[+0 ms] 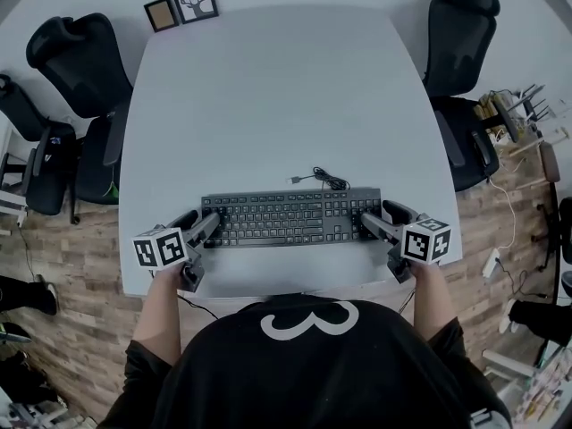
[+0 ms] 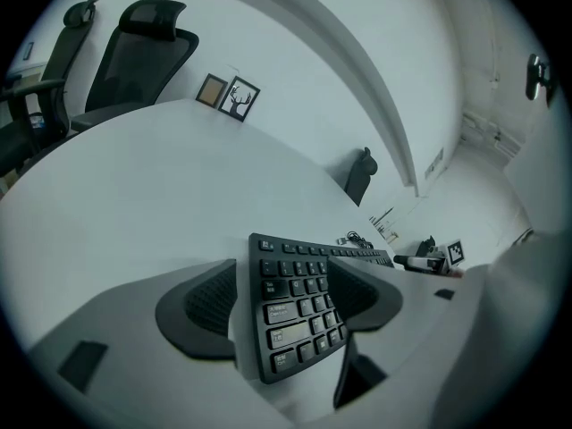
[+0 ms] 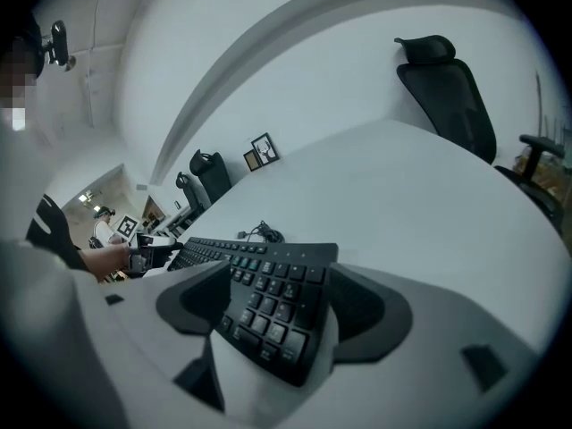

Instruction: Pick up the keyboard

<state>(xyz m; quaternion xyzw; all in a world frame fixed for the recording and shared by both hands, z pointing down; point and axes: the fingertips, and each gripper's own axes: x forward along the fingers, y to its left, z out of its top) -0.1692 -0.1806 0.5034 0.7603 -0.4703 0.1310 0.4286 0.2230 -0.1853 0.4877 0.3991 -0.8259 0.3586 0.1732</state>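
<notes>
A black keyboard (image 1: 290, 217) lies flat on the white table (image 1: 268, 88) near its front edge, its cable (image 1: 326, 181) coiled just behind it. My left gripper (image 1: 204, 221) straddles the keyboard's left end and my right gripper (image 1: 382, 218) its right end. In the left gripper view the keyboard's end (image 2: 299, 307) sits between the two dark pads, with a strip of table showing beside the left pad (image 2: 210, 302). The right gripper view has the other end (image 3: 268, 307) between its pads in the same way. Both grippers are open, and I see neither pressing on the keyboard.
Two small picture frames (image 1: 183, 5) lean at the table's far left corner. Black office chairs stand at the left (image 1: 76, 56) and the right (image 1: 460, 25) of the table. The person's body is close against the front edge.
</notes>
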